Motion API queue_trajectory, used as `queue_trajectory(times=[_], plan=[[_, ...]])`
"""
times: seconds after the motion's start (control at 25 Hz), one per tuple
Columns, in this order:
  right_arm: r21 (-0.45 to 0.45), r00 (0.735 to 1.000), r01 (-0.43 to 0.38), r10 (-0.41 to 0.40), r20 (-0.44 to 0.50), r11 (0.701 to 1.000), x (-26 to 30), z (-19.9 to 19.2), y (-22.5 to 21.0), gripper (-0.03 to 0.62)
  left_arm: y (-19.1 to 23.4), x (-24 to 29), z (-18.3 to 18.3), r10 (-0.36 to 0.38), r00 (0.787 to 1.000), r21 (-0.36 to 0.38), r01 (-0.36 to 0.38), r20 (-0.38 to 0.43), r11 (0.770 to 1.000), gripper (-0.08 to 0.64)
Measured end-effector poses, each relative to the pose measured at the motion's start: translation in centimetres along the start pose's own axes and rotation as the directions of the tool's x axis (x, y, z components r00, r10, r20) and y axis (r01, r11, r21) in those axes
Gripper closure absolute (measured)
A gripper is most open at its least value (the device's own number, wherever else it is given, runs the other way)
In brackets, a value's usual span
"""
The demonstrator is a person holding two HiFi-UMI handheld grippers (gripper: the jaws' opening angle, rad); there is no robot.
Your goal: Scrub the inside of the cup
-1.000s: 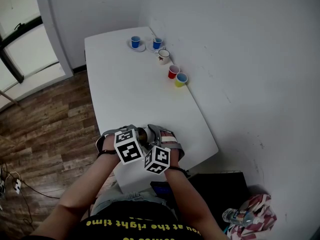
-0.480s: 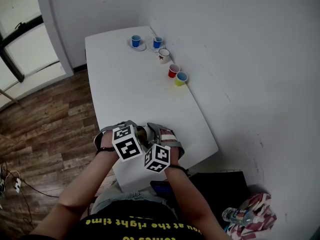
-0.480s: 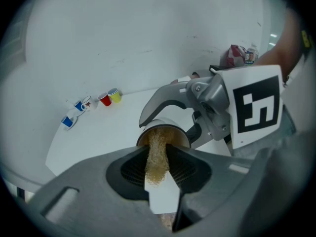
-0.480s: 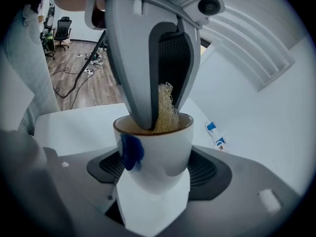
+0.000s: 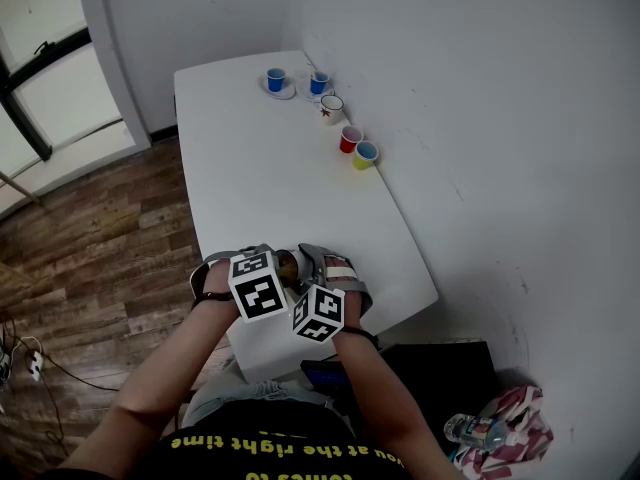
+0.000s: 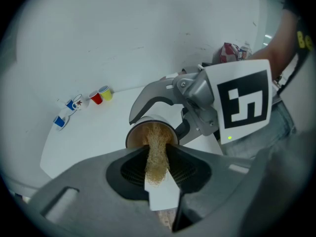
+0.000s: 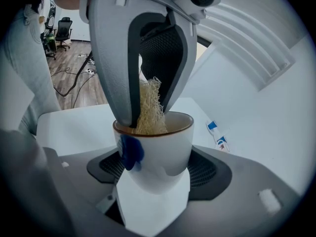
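White table (image 5: 260, 188); at its far end, blue cups (image 5: 276, 79), white mug (image 5: 331, 108), red cup (image 5: 350, 139), yellow cup (image 5: 365, 154)

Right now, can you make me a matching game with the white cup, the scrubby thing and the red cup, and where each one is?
Things:
1. white cup
2. scrubber
3. red cup

Places:
A. beside the yellow cup, far along the table
B. gripped between the right gripper's jaws
C. pinched in the left gripper, its end down inside the white cup

Pairs: 1-B, 2-C, 3-A
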State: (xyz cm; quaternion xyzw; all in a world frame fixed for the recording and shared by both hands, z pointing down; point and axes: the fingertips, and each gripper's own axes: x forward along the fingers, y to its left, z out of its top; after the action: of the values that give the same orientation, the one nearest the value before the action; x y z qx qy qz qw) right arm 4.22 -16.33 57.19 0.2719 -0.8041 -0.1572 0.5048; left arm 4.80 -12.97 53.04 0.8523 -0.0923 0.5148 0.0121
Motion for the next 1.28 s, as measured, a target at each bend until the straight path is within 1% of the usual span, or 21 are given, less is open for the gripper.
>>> queue_trajectory(times=[0.16, 0.32, 0.48, 0.68, 0.96, 1.16, 1.28], plan=[[0.013, 1.000, -0.004, 0.004, 0.005, 1.000, -0.2, 0.0, 0.2, 0.202, -0.1, -0.8, 0.3, 0.004, 1.000, 0.000, -0.004, 0.023, 1.000, 0.456], [0.025, 1.000, -0.006, 0.006, 0.013, 1.000, -0.4, 0.2, 0.6, 0.202, 0.4, -1.2, 0.2, 0.042, 0.999, 0.009, -0.042, 0.020, 0.999, 0.456], [0.027, 1.000, -0.004, 0.004, 0.016, 1.000, -0.7, 0.3, 0.8, 0.202, 0.9, -1.3, 0.0, 0.069, 0.998, -0.007, -0.068, 0.017, 0.998, 0.456], [0.040, 1.000, 0.007, -0.007, 0.008, 0.999, -0.7, -0.2, 0.3, 0.202, 0.2, -1.1, -0.2, 0.042, 0.999, -0.010, -0.041, 0.008, 0.999, 0.456], [0.056, 1.000, 0.015, -0.015, 0.006, 0.998, -0.8, -0.5, -0.1, 0.202, -0.7, -1.4, 0.2, 0.004, 1.000, 0.000, -0.004, 0.025, 1.000, 0.457], [0.063, 1.000, 0.008, -0.008, 0.011, 0.998, -0.7, -0.5, 0.2, 0.202, -0.3, -2.0, 0.5, 0.020, 0.999, 0.006, -0.020, 0.035, 1.000, 0.456], [0.068, 1.000, 0.006, -0.007, 0.017, 0.998, -0.6, -0.2, 0.3, 0.202, 0.5, -2.1, 0.4, 0.042, 0.999, -0.011, -0.042, 0.034, 0.999, 0.456]])
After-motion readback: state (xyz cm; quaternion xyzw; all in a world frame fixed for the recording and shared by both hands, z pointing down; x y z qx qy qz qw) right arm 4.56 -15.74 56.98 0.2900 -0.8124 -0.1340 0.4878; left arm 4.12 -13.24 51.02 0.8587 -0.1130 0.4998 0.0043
